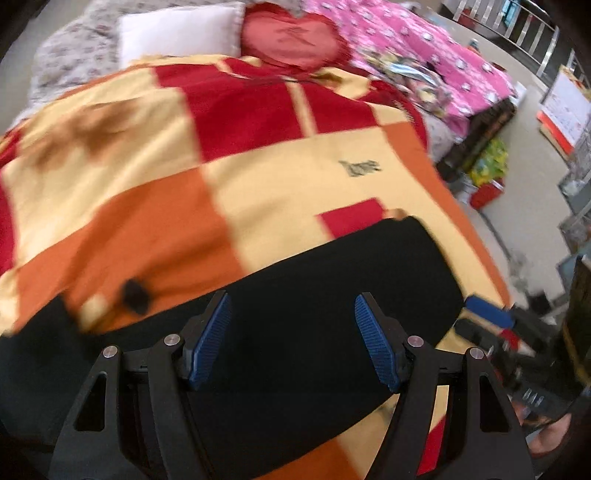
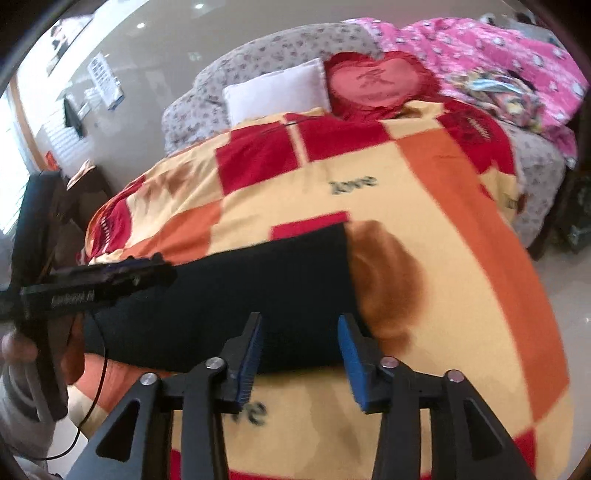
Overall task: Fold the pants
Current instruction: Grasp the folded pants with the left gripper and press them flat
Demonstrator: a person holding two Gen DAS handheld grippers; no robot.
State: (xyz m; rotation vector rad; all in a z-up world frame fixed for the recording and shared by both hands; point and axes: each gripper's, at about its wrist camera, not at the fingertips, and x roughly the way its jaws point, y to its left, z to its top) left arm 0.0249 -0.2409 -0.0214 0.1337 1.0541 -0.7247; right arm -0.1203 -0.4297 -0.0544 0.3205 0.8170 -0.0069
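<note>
Black pants (image 1: 332,280) lie folded as a flat band on the checked red, orange and yellow blanket (image 1: 155,155). My left gripper (image 1: 293,308) is open above the pants, its blue pads empty. In the right wrist view the pants (image 2: 266,284) lie across the blanket (image 2: 461,280), and my right gripper (image 2: 301,328) is open over their near right corner, holding nothing. The left gripper shows from the side in the right wrist view (image 2: 110,277), over the pants' left end. The right gripper's blue pad shows at the right in the left wrist view (image 1: 487,314).
A white pillow (image 1: 181,33) and a red heart cushion (image 1: 291,37) lie at the bed's head. A pink quilt (image 1: 413,48) lies at the back right. Boxes and clutter (image 1: 487,166) stand on the floor to the right of the bed.
</note>
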